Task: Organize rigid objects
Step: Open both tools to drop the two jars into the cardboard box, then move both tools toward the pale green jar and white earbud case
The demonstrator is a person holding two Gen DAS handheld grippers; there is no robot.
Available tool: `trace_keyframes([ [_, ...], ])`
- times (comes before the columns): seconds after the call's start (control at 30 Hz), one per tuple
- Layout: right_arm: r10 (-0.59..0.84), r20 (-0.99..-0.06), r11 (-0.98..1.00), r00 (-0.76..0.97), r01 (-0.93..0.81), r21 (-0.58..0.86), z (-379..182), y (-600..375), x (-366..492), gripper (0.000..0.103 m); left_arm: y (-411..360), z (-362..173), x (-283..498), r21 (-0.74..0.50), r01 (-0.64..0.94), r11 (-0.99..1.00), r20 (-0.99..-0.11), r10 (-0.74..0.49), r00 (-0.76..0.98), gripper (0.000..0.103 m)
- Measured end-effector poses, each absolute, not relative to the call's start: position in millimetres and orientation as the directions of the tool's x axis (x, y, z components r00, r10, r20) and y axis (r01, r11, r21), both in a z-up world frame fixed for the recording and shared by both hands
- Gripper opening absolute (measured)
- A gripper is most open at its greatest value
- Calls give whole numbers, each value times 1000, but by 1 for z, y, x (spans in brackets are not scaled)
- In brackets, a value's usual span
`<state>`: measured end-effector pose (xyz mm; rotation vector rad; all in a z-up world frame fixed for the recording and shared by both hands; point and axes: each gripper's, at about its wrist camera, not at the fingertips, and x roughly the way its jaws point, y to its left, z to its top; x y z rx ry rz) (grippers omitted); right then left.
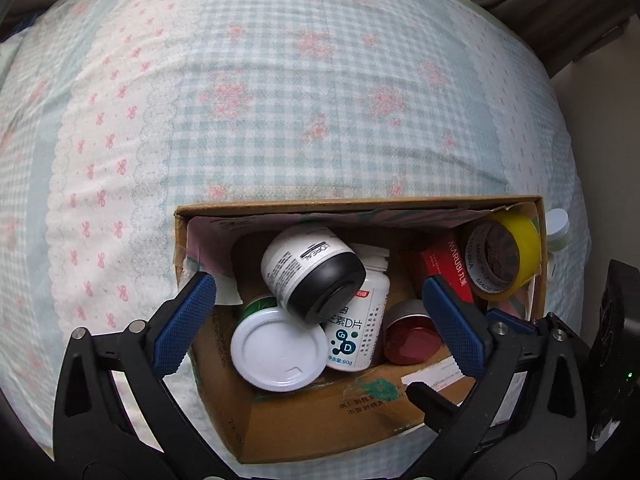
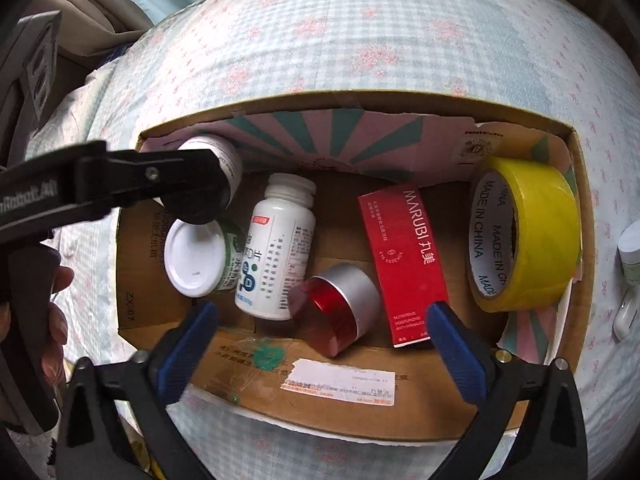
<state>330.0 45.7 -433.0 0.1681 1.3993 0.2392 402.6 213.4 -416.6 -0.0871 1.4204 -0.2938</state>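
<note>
A cardboard box lies on a patterned bedspread and holds several items. A white jar with a black lid rests on top of a white pill bottle and a white-lidded green jar. A red jar with silver rim, a red MARUBI carton and a yellow tape roll lie to the right. My left gripper is open above the box, empty. My right gripper is open over the box's near side, empty.
The left gripper's black body reaches into the right wrist view over the box's left end and hides part of the black-lidded jar. A small pale jar and a white object lie on the bedspread just right of the box.
</note>
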Motion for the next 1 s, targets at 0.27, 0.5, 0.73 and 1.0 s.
trace_keyframes([
  [0.27,239,-958,969,158,-96,226,-425,49,315,103,218,-401,392,-241,151,959,-956,-261,132,103],
  [0.5,217,-952,976,217,-70,206,-402,43,310,103,227,-370,382,-240,155,958,-945,-267,188,103],
  [0.73,196,-946,980,259,-80,181,-361,41,287,103,244,-323,364,-288,110,951,-915,-307,261,103],
  [1.0,140,-922,990,361,-48,132,-290,34,238,103,253,-256,310,-291,129,948,-880,-318,353,103],
])
